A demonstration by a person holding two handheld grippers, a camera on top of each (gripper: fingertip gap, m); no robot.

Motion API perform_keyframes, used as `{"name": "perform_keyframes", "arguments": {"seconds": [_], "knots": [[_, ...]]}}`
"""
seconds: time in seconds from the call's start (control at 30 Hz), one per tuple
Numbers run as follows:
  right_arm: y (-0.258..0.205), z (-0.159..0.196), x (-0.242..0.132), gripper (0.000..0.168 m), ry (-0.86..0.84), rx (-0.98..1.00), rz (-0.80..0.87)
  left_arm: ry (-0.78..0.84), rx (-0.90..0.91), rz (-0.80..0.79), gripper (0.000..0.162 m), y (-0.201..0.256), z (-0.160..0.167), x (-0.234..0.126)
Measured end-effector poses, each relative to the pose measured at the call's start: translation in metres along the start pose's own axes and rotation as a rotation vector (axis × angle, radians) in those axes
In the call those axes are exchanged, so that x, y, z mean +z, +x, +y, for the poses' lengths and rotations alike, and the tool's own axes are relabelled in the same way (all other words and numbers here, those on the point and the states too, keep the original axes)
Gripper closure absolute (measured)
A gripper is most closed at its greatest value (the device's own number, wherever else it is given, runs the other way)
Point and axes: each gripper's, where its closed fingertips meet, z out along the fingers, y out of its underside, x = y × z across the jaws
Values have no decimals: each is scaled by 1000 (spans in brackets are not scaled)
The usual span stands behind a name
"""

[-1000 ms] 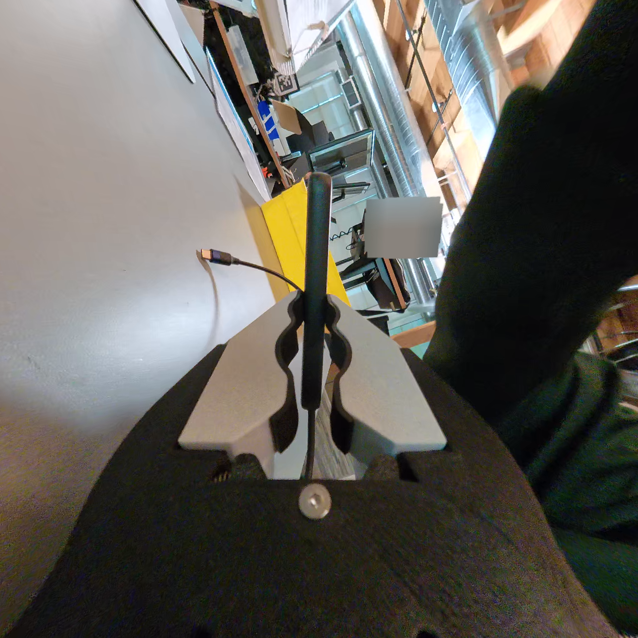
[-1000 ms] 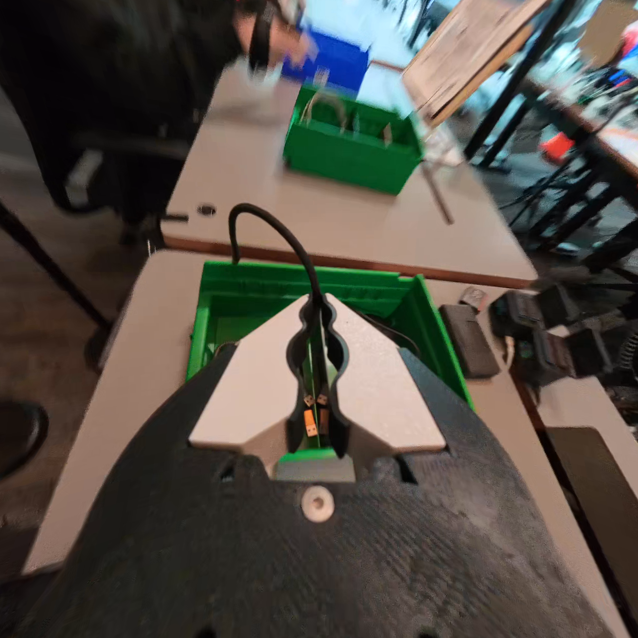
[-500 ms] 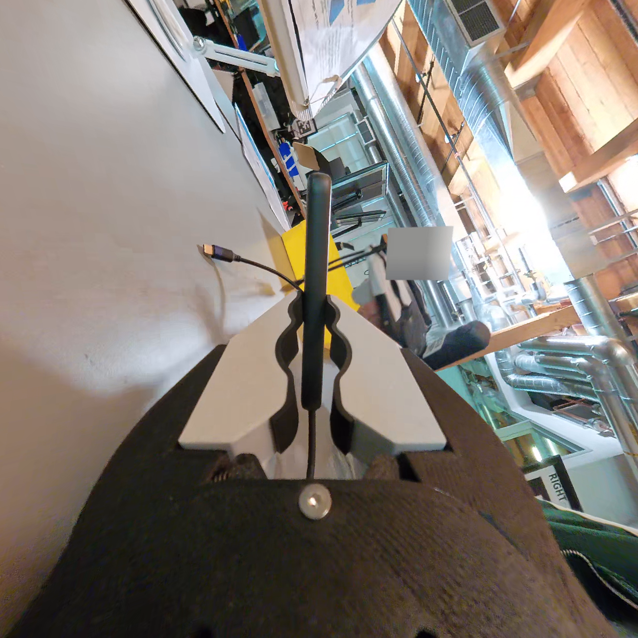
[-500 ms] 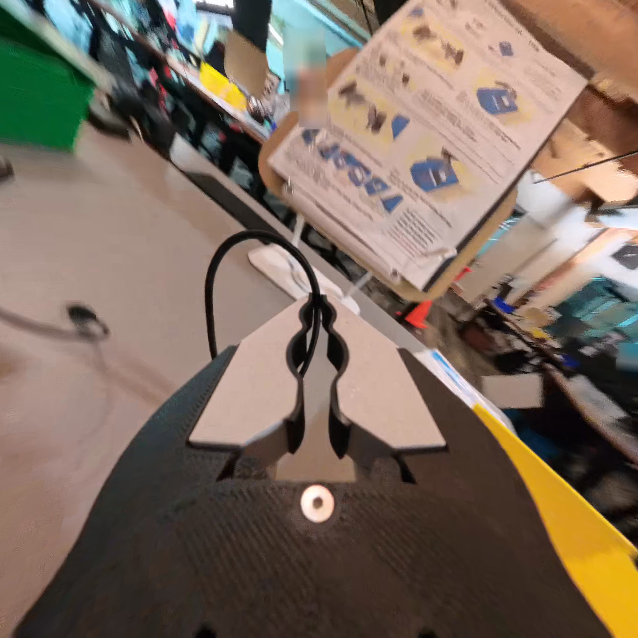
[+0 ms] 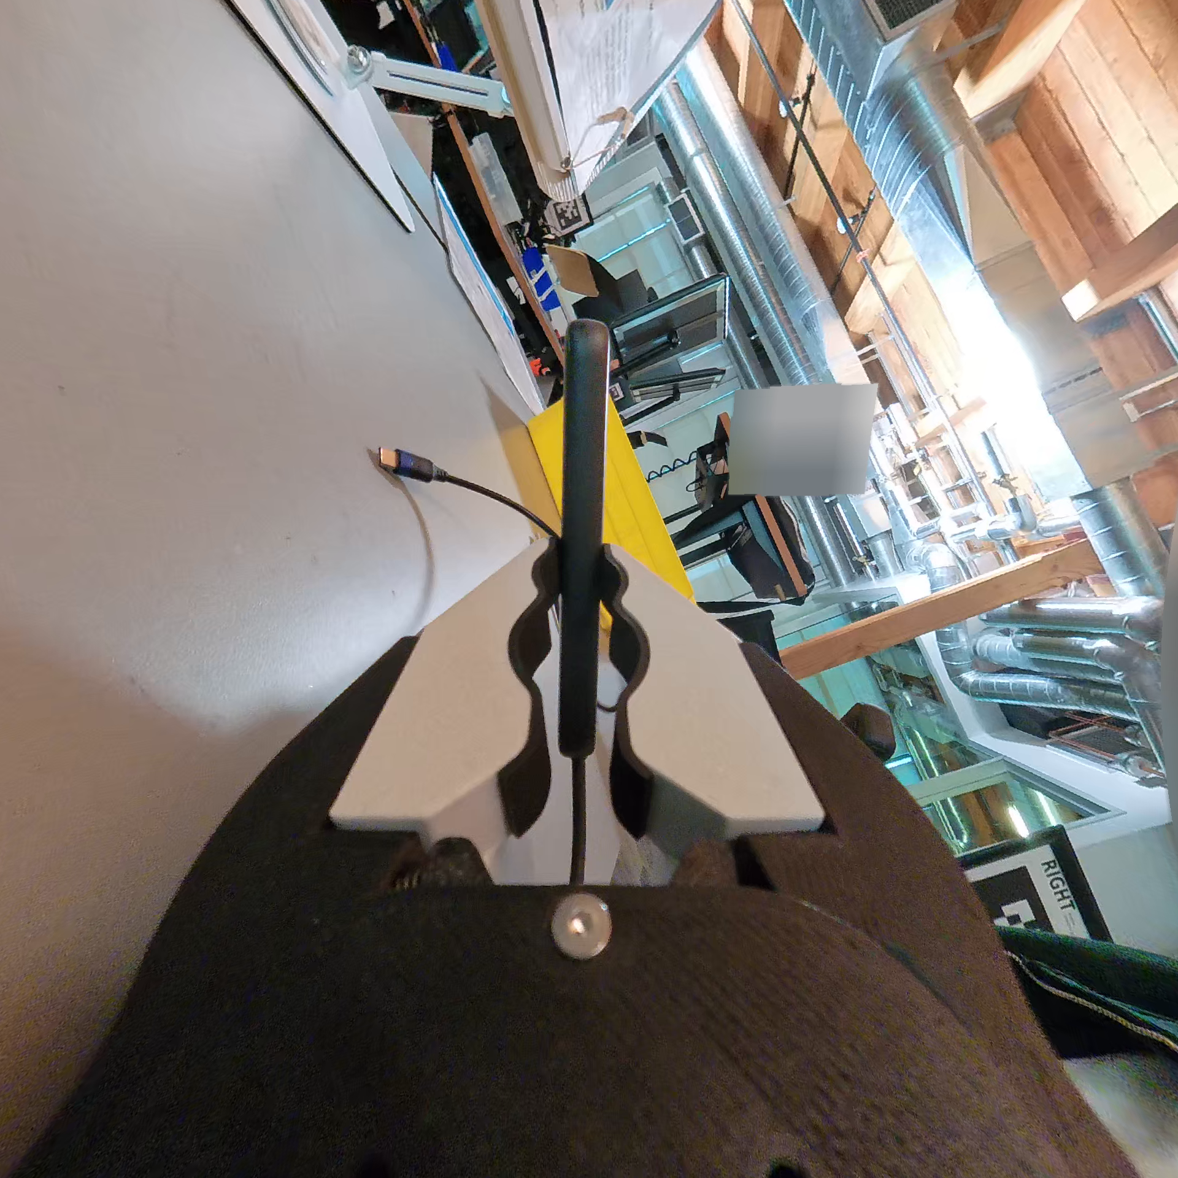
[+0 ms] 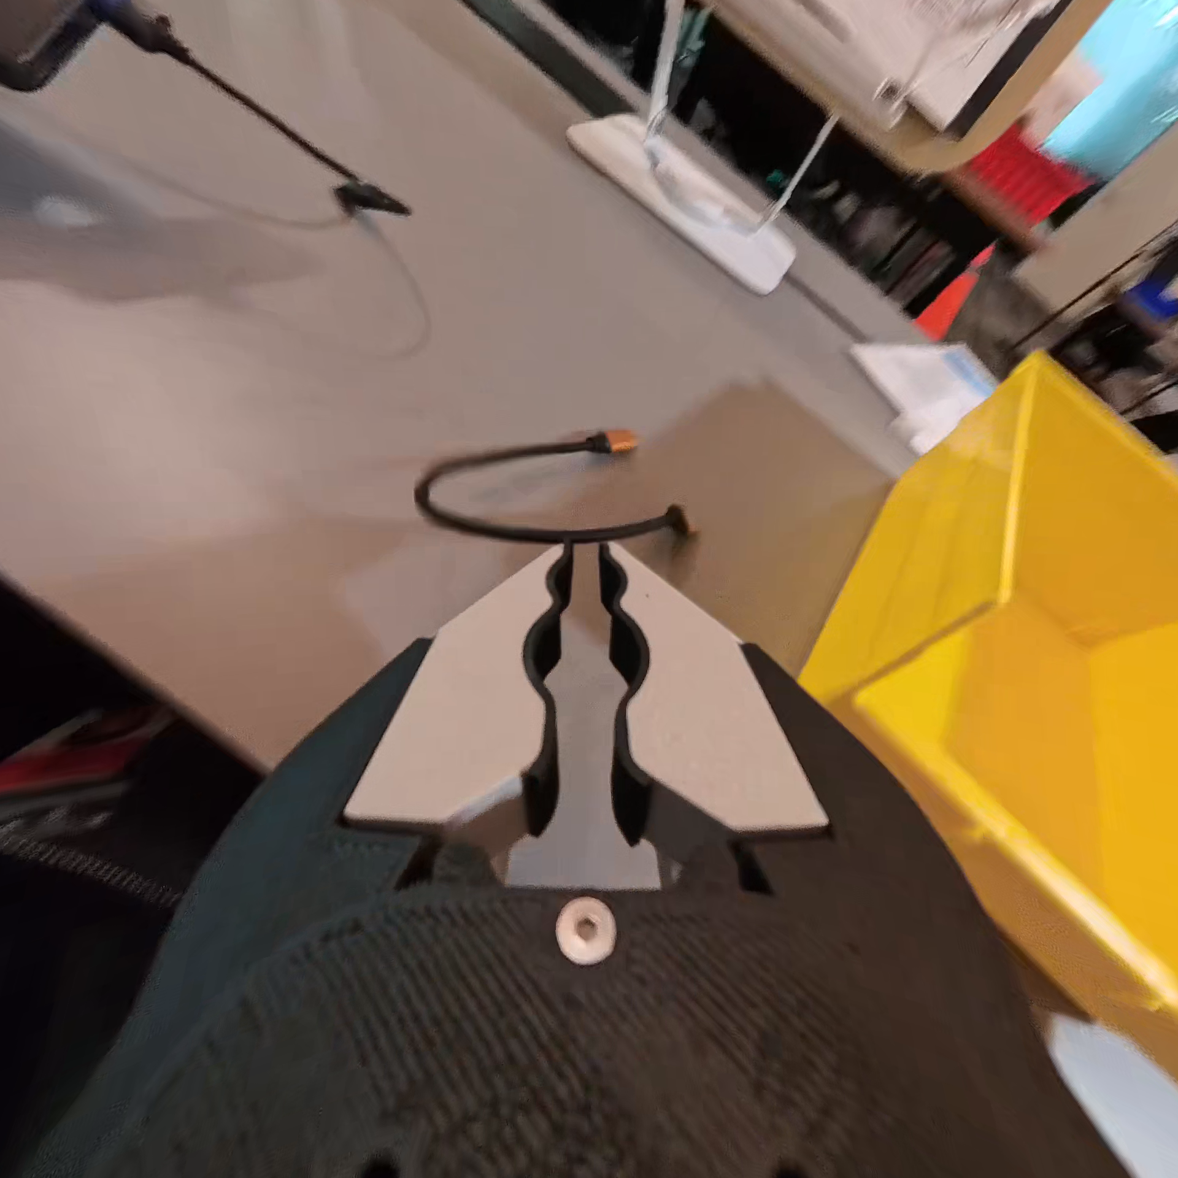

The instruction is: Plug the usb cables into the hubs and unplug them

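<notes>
Your left gripper (image 5: 581, 561) is closed tight on a slim dark hub (image 5: 581, 510), matte with rounded ends, held edge-on between the pale grey fingers (image 5: 446, 720). The hub's own thin cable runs out to a purple-and-gold plug (image 5: 407, 462) that lies on the table (image 5: 191, 382), connected to nothing.

Your right gripper (image 6: 583, 554) has jaws a little apart, approx. one narrow slot, and holds nothing. Just in front of its tips a short black usb cable (image 6: 510, 519) lies on the table in a curl, w/ an orange-tipped plug (image 6: 613, 441) at its far end; the near end is too blurred to read. A yellow plastic bin (image 6: 1020, 637), smooth and glossy, stands beside it on the right.

So I judge the task is at an early stage: hub is in hand, the cable not yet gripped, no plug-in visible. Still left, as far as I see: pick the cable by a plug, insert into the hub, then pull it out. I cannot see the hub's ports from these views.
</notes>
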Motion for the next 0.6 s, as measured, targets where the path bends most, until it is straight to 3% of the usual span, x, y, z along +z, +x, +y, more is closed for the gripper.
{"name": "perform_keyframes", "arguments": {"seconds": [0.2,0.43,0.6], "knots": [[16,16,-20,154,-30,186,4,-51,46,19,153,6,9,3],[27,28,34,144,-177,252,139,-95,53,44,153,12,21,8],[30,36,59,136,-310,430,93,-105,41,55,153,13,22,8]]}}
